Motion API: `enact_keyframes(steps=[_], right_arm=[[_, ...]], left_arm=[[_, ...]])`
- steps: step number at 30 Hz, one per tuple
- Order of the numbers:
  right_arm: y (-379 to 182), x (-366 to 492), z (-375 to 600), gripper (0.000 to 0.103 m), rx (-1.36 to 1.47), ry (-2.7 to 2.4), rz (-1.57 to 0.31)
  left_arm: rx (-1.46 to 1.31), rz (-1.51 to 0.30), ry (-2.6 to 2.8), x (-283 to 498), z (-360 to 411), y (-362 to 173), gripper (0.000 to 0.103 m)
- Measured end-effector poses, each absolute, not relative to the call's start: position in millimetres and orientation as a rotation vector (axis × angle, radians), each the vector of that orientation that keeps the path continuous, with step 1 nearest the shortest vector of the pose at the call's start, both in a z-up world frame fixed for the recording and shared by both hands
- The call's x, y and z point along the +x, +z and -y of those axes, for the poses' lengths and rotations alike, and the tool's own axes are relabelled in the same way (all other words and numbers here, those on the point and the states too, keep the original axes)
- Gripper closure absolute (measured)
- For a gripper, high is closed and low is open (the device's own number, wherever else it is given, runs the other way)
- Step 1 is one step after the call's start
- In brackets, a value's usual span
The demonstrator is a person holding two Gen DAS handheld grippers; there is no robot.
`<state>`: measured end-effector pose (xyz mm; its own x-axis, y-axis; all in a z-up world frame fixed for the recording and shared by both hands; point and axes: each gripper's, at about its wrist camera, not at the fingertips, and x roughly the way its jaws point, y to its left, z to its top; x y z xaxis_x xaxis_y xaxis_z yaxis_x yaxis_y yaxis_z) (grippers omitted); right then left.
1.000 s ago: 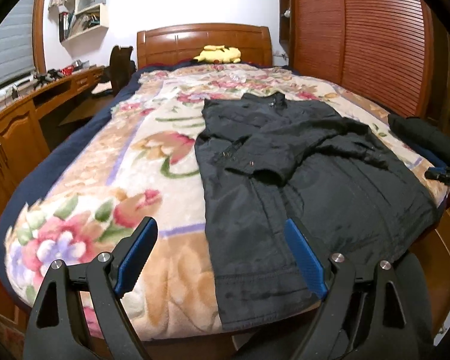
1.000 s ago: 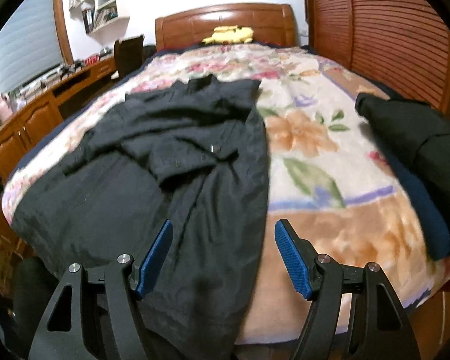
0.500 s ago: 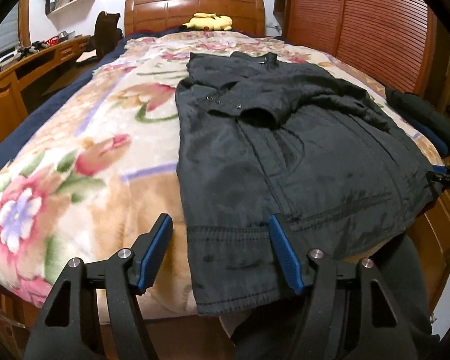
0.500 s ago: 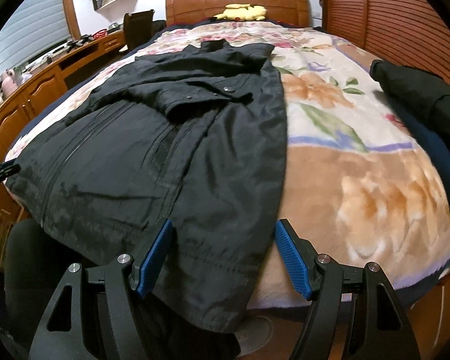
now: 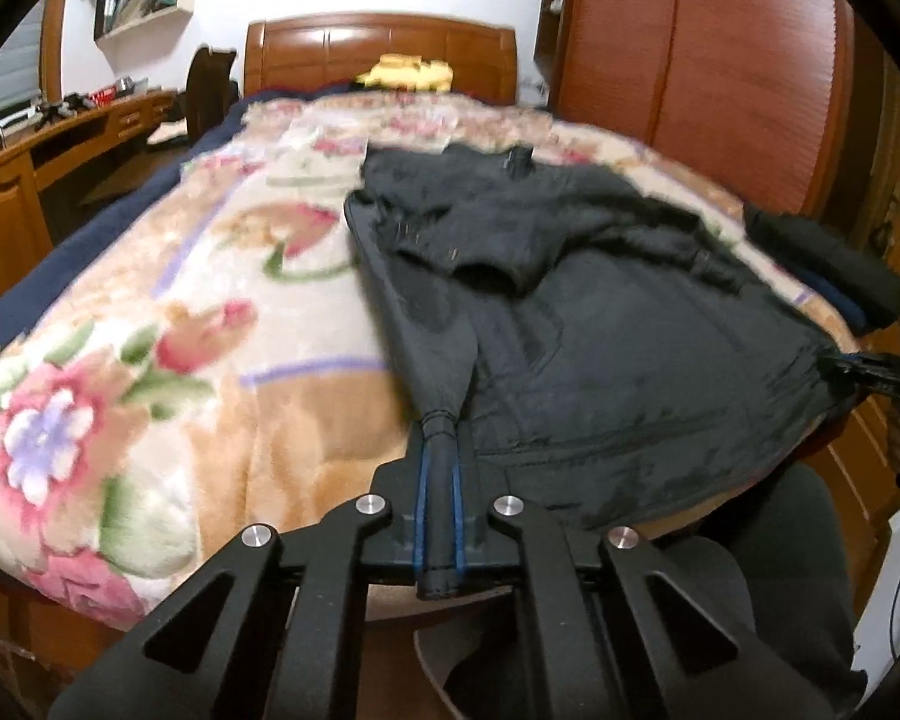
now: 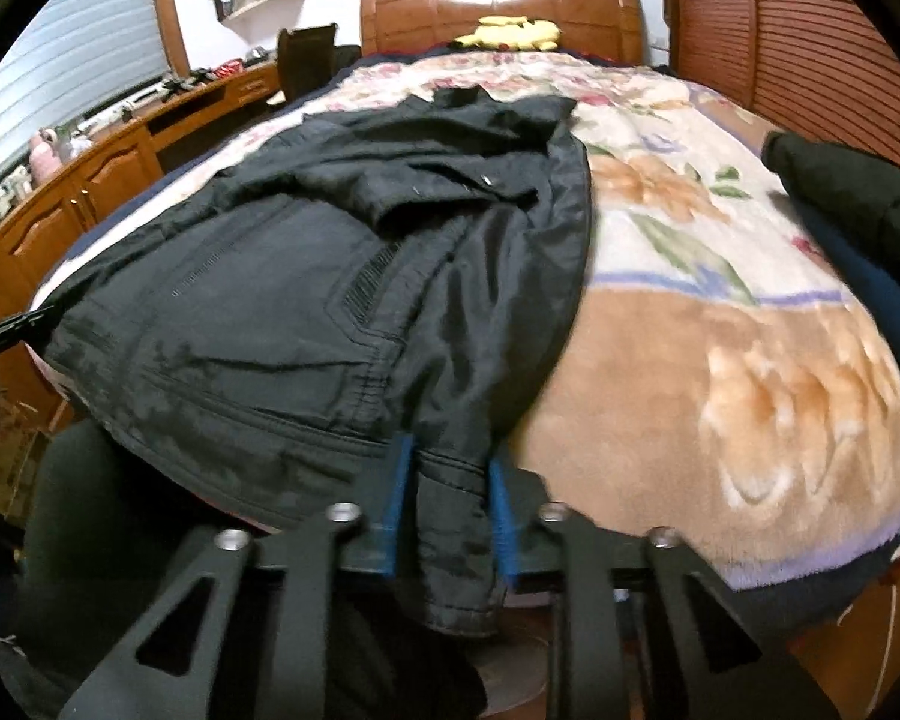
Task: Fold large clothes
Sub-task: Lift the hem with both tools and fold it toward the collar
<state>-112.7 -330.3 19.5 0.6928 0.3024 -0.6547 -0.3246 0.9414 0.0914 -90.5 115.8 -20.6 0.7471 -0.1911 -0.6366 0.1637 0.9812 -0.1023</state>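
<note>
A large black jacket [image 5: 600, 324] lies on the floral blanket [image 5: 150, 360] of the bed, collar toward the headboard, sleeves folded over the chest. My left gripper [image 5: 441, 480] is shut on the jacket's near left hem corner, which is bunched between the blue pads. In the right wrist view the jacket [image 6: 306, 276] fills the left half of the bed, and my right gripper [image 6: 447, 498] is shut on its near right hem corner. Each gripper shows at the far edge of the other's view, the right one [image 5: 870, 369] and the left one [image 6: 6, 330].
A second dark garment [image 6: 858, 198] lies on the bed's right edge. A yellow plush toy [image 5: 408, 72] sits by the wooden headboard [image 5: 384, 54]. A wooden desk [image 5: 36, 150] runs along the left, wooden wardrobe doors [image 5: 690, 48] along the right.
Both grippers were open above the jacket's hem. They have dropped to the near hem corners and closed on the fabric.
</note>
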Motion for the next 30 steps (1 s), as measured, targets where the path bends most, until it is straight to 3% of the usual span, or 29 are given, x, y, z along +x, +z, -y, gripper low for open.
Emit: enact_keyframes(steps=[19,30], right_arm=[[151,-190,357,0.092,-0.031,0.345,-0.365],[164,-251,371,0.092,-0.047,0.35,-0.287]], left_arm=[[0.004,-0.377,-0.226,-142,-99,117,0.097],[0.025,-0.306,-0.233,-168,-103,144,0.097]])
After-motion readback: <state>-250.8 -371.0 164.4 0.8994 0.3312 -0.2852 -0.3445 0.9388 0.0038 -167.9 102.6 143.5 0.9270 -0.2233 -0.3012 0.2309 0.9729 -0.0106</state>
